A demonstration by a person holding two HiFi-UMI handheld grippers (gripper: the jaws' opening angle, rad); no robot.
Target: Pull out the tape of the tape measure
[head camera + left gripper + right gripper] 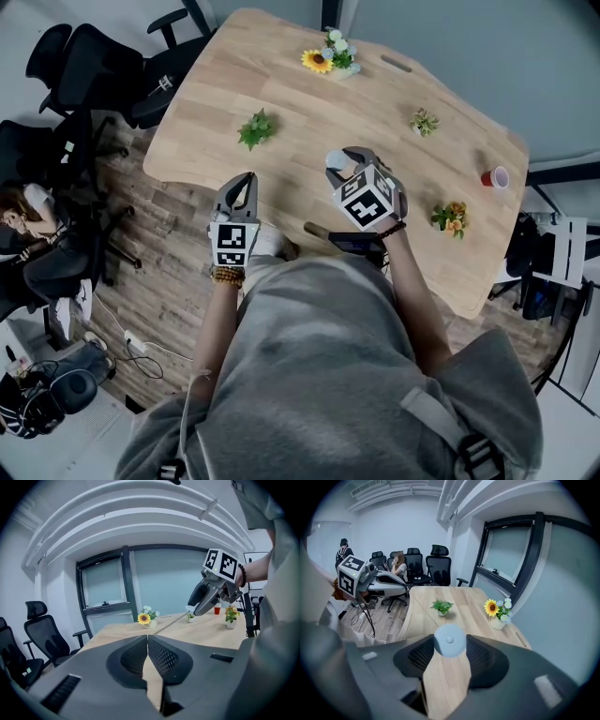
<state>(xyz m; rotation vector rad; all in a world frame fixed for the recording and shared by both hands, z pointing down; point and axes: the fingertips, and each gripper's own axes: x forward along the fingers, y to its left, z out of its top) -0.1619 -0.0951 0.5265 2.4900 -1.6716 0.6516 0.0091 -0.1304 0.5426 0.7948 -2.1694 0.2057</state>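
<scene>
The person stands at the near edge of a light wooden table (281, 84) and holds one tool in each hand. The right claw (450, 643) is clamped on the tape measure (337, 161), a round pale blue case with a small button in the middle of its face. In the right gripper view the case sits between the two dark ribbed pads, one pad pressing on each side of it. In the head view the tape measure is in the air over the table, near the person, and it does not touch the wood.

The left claw (147, 638) is closed with its two jaws together, the tips touching, and there is nothing between them. In the head view it is on the left, over the table edge, well apart from the tape measure. The left gripper view shows the right tool from the side, with its marker cube (221, 564) on top.

On the table stand a sunflower pot (323, 60) at the far side, a green plant (256, 128) nearer to the left, a small plant (424, 121) and a plant with orange flowers (450, 217) on the right, and a red cup (494, 176) close to the right edge. Black office chairs (89, 66) stand on the floor to the left of the table, and a seated person (21, 225) is beside them.
</scene>
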